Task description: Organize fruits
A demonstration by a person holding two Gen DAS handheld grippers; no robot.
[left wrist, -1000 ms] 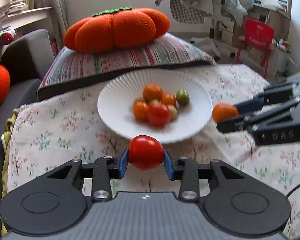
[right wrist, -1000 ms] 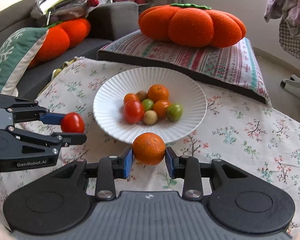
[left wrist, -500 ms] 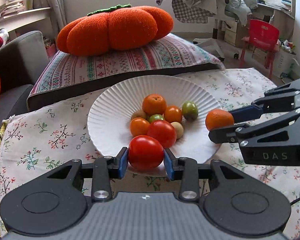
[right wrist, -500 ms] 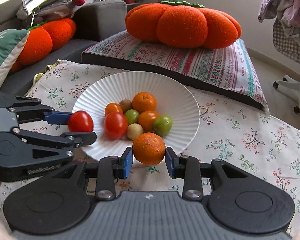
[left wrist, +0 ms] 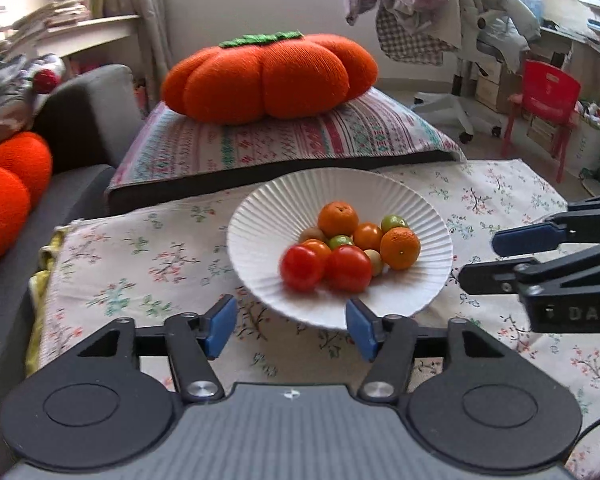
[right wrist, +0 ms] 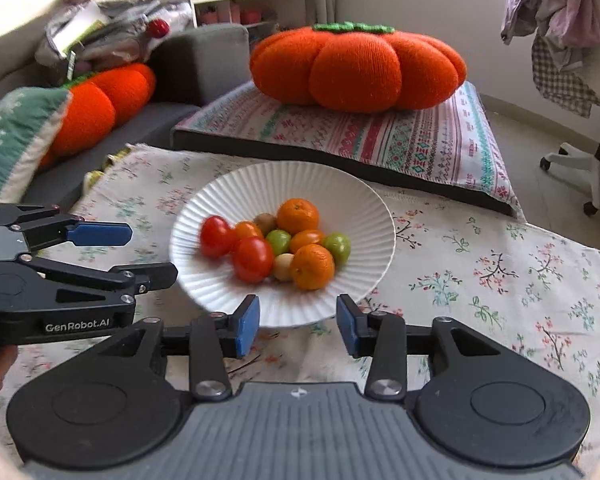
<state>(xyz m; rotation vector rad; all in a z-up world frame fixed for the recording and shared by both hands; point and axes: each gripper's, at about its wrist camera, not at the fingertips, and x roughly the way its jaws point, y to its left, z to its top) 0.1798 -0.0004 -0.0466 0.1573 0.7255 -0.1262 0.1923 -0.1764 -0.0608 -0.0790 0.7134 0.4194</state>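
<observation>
A white ribbed plate (left wrist: 260,216) (right wrist: 364,204) sits on the floral cloth and holds several small fruits: red tomatoes, oranges and green ones. A red tomato (left wrist: 302,267) (right wrist: 217,236) lies at the pile's left edge. An orange (left wrist: 400,248) (right wrist: 313,266) lies at its near right side. My left gripper (left wrist: 287,330) (right wrist: 138,254) is open and empty, just short of the plate's near rim. My right gripper (right wrist: 298,330) (left wrist: 488,258) is open and empty, at the plate's near rim.
A large orange pumpkin cushion (left wrist: 268,76) (right wrist: 360,68) lies on a striped pillow (left wrist: 284,140) behind the plate. A grey sofa (left wrist: 80,120) with more orange cushions (left wrist: 8,188) is at the left. A red chair (left wrist: 544,96) and clutter stand at the far right.
Both grippers opened and drew back from the plate. The red tomato left my left gripper and the orange left my right gripper; both now lie on the plate.
</observation>
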